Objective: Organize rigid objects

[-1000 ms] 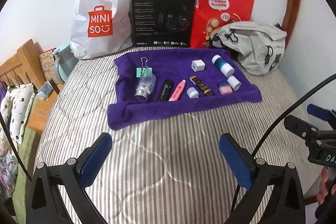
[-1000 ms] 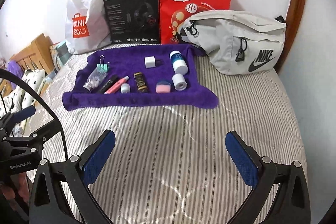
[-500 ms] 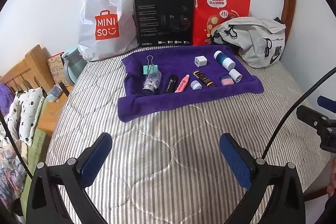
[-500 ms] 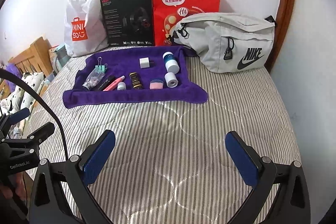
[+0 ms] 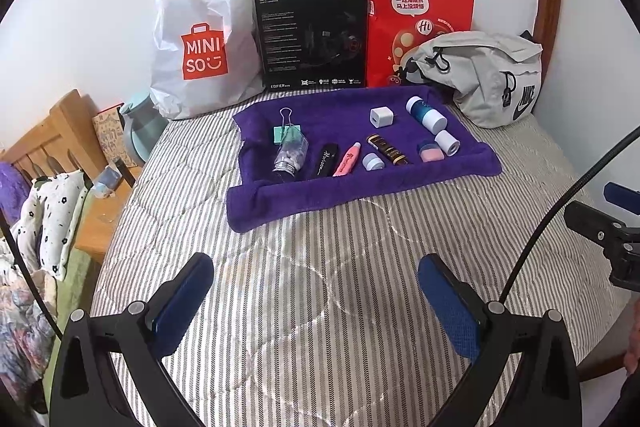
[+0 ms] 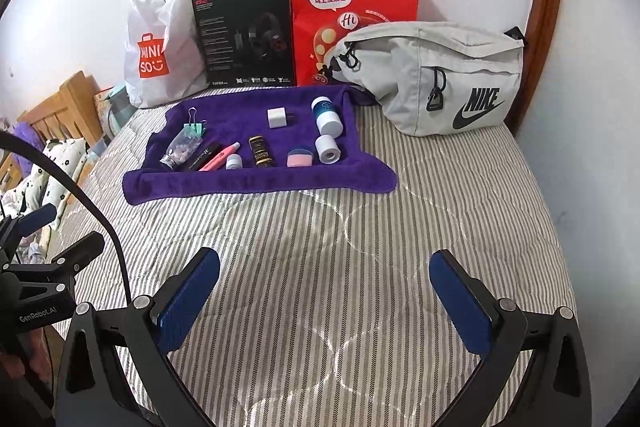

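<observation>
Both the left gripper [image 5: 316,301] and the right gripper [image 6: 326,297] are standing wide open, holding nothing, above the striped mattress [image 6: 360,247]. The small objects are lying on the purple towel [image 6: 240,183] at 12 o'clock, well apart from both.

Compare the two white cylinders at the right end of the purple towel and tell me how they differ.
The blue-banded bottle is longer than the small white roll. The bottle has a blue middle band; the roll is white all over. The bottle lies farther back on the purple towel, nearer the grey Nike bag; the roll lies nearer the front, beside the pink pot. Both lie on their sides, untouched.
</observation>
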A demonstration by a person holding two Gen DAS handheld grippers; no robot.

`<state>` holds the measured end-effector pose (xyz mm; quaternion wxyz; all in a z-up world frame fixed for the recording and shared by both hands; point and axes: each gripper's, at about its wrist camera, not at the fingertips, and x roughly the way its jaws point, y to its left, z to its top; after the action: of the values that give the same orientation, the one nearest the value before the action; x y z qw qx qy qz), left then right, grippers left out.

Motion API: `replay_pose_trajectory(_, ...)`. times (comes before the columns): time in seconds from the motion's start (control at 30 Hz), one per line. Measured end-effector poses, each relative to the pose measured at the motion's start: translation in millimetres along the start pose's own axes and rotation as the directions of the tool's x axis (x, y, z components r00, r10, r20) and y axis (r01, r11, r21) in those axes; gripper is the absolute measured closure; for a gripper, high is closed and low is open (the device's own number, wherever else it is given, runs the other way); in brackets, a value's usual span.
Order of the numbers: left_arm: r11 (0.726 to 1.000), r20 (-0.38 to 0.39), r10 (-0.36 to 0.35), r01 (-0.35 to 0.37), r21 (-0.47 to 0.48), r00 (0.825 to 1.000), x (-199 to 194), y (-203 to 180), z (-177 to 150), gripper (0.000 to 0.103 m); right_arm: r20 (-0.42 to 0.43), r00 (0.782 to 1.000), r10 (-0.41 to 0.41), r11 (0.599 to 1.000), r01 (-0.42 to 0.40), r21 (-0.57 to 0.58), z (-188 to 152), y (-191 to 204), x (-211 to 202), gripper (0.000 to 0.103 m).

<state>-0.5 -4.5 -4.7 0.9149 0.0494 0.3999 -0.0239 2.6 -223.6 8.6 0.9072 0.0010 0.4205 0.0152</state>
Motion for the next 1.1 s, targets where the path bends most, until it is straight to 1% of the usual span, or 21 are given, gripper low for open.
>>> replay_pose_trajectory(0.47, 1.0, -0.009, 0.001, -0.001, 0.002, 1.0, 2.2, -2.0, -0.1, 0.0, -0.008, 1.0, 0.001, 1.0, -0.001, 0.004, -0.5, -3.2, 3.3, 0.0)
replay_pose_trajectory(0.83, 1.0, -0.012, -0.02, 0.02, -0.008, 1.0, 3.1, -1.3, 0.6, 0.0, -0.01, 1.0, -0.002, 1.0, 0.002, 0.006, -2.3, -5.0, 4.7, 0.0)
replay_pose_trajectory(1.1, 1.0, -0.017, -0.017, 0.017, -0.01, 1.0, 2.9, -1.4, 0.5, 0.0, -0.014, 1.0, -0.005, 1.0, 0.005, 0.004, -3.2, -4.2, 5.9, 0.0)
